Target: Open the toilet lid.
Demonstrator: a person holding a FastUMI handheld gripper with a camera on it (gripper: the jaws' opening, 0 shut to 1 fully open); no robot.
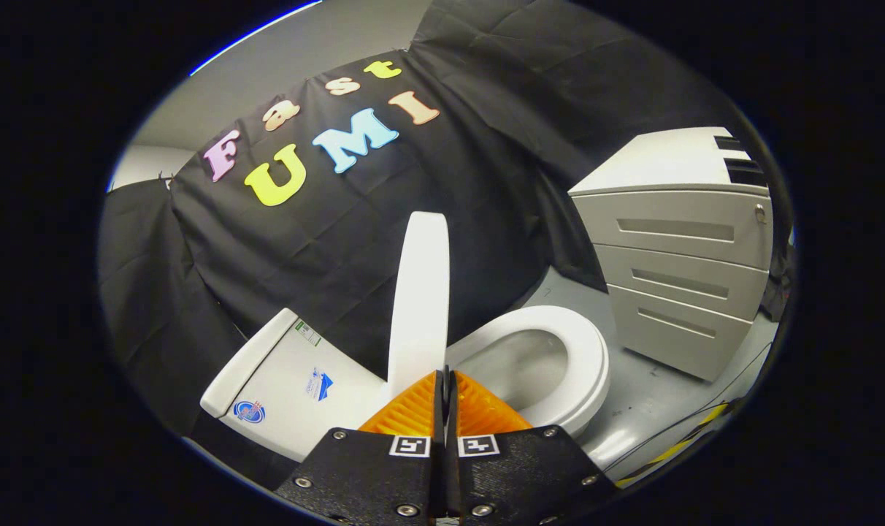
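- Booth: black cloth wall, grey floor, drawer cabinet (pixel 680 248) beyond toilet.
- Lid (pixel 419 292): raised upright, edge-on above tank (pixel 282 380); seat (pixel 559 365) down.
- Gripper (pixel 445 383): fingers pressed together, apparently pinching lid's edge.
- Handling, judged: rigid, smooth, light; best held at rim.

Ahead of my tongs the toilet lid (pixel 419 292) is plain white; right of them, a pale grey drawer cabinet (pixel 676 248).

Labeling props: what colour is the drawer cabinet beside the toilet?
Light grey, best seen in the gripper view: drawer cabinet beyond the toilet seat. Gripper shut.
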